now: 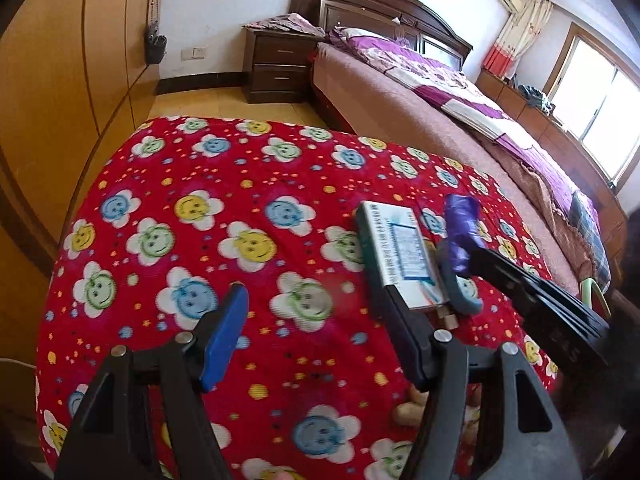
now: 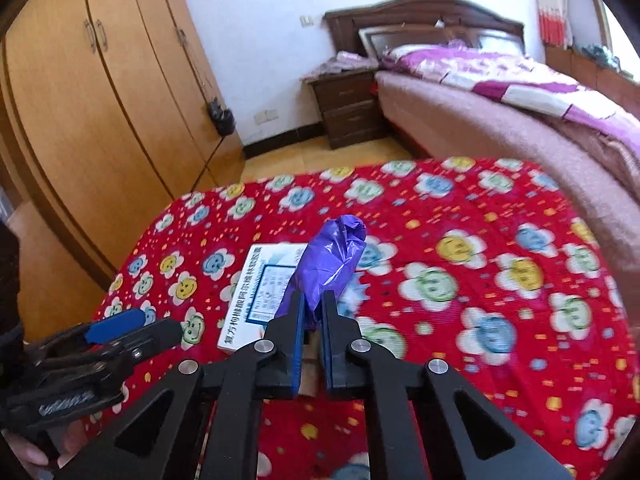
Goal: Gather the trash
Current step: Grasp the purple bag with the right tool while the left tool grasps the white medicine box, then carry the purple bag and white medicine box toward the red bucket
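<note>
My right gripper is shut on a crumpled purple plastic bag and holds it above the red flower-print tablecloth. The bag also shows in the left wrist view, at the tip of the right gripper. A white and green medicine box lies flat on the cloth just left of the bag; in the left wrist view the box lies against my right-hand finger. My left gripper is open and empty over the cloth, and shows at lower left in the right wrist view.
A bed with a purple quilt stands to the right of the table. A dark nightstand sits at its head. A wooden wardrobe fills the left side. Small tan items lie on the cloth under the left gripper.
</note>
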{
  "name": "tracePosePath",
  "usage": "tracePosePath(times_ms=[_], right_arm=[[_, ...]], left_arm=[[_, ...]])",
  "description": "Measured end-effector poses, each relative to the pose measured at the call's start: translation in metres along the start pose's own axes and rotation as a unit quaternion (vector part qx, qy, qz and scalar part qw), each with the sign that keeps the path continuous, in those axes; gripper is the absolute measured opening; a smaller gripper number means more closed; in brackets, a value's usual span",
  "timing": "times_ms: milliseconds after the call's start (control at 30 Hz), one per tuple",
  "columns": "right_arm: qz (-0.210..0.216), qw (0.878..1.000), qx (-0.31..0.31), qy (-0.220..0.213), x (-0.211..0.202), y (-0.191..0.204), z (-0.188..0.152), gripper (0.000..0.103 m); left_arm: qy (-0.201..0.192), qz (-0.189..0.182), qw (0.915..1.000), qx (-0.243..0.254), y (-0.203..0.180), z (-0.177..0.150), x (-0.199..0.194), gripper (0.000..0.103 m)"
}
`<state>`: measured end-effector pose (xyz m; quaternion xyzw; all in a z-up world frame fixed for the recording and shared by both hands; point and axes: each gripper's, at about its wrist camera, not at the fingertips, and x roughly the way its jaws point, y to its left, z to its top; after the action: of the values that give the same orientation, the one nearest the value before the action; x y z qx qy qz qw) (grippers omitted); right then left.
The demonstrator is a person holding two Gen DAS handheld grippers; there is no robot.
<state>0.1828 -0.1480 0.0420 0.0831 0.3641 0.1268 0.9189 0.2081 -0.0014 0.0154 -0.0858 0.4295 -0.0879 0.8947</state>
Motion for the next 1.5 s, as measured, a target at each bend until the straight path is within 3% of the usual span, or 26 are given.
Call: tracePosePath(times_ms=[133,333,567,767,867,933,1067,1267,1500], right_arm=[[0.004,0.999,0.034,-0.016,-0.026,-0.023,-0.005,0.007],[0.006,0.995,0.086,-0.041,-0.051,-0.055,-0.009,0.007],[0.021,0.992,0.111,-0.058,-0.056,-0.072,-0.013,0.007],[0.034,0.991,0.113,-0.063,-0.057,-0.076,-0.014,0.007],[0.033,0.991,0.114,-0.056,-0.054,-0.078,-0.016,0.007],[0.036,0.991,0.119,-0.054,-0.054,-0.079,-0.018,0.007],[0.033,0.991,0.114,-0.062,-0.059,-0.077,-0.019,0.007],[0.035,0.990,0.119,-0.063,-0.072,-0.074,-0.021,0.007],[0.051,0.989,0.116,-0.074,-0.108,-0.061,-0.028,0.007]], left_arm=[[0.001,-0.004,0.9998,0.021,-0.024,0.007,0.005,0.074],[0.014,-0.006,0.9993,0.033,-0.051,0.014,0.026,0.075],[0.031,0.027,0.9982,0.045,-0.060,0.017,0.055,0.075],[0.025,0.030,0.9990,0.023,-0.048,0.015,0.060,0.074],[0.023,0.038,0.9988,0.020,-0.045,0.014,0.059,0.067],[0.022,0.042,0.9985,0.029,-0.047,0.012,0.058,0.054],[0.019,0.023,0.9983,0.049,-0.053,0.003,0.051,0.053],[0.014,-0.020,0.9996,0.016,-0.046,-0.004,0.022,0.053],[-0.039,-0.017,0.9991,-0.004,-0.034,-0.014,-0.033,0.053]])
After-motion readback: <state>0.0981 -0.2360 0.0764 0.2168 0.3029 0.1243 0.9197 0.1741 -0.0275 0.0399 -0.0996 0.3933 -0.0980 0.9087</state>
